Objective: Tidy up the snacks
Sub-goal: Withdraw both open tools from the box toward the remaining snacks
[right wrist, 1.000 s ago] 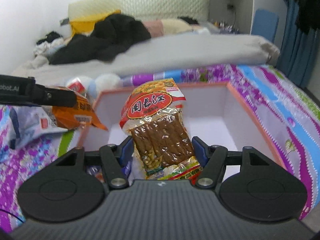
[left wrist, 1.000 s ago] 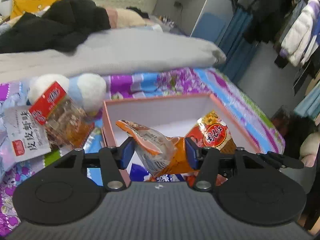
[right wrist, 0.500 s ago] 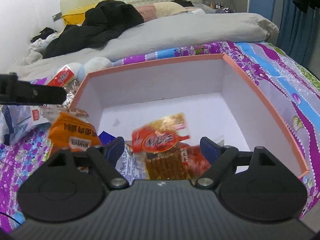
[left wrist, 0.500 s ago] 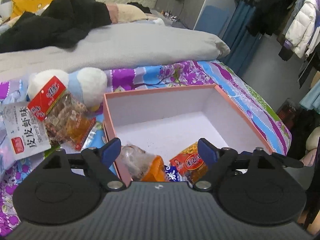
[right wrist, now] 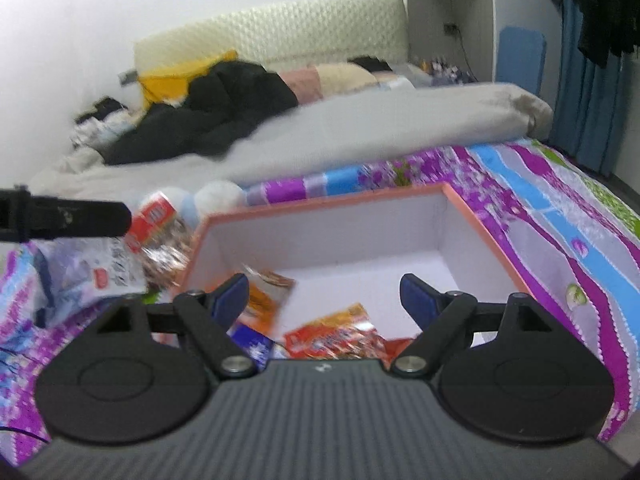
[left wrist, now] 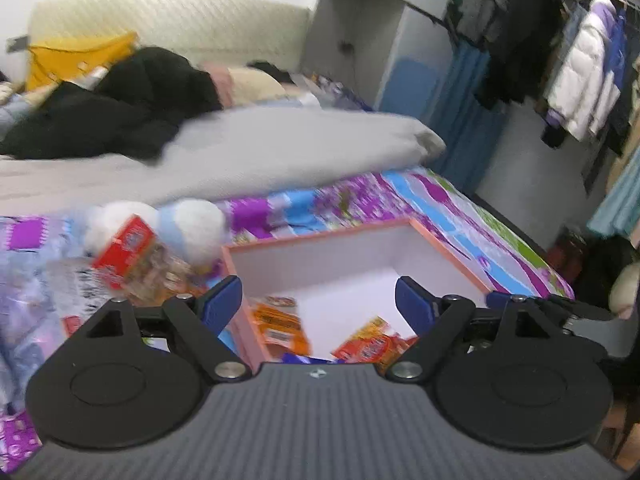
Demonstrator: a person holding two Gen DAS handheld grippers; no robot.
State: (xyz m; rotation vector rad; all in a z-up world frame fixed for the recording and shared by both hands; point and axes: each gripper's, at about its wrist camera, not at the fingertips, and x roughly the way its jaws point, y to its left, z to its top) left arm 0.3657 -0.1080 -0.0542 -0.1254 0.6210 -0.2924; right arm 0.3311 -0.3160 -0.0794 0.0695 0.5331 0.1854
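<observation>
Snacks left to box, chiefly the red-labelled packet (left wrist: 132,258) (blurred, apparently leaning on a plush toy (left wrist: 196,228)) lie on the bedspread just off the box's (left wrist: 320,240) left rim, so the left gripper (left wrist: 318,300) and right gripper (right wrist: 322,294), both spread wide and empty, should clear that rim before reaching.

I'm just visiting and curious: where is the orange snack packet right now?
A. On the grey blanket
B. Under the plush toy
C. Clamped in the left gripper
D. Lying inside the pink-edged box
D: the orange snack packet lies in the pink-edged box, and the left gripper is open and empty.
</observation>
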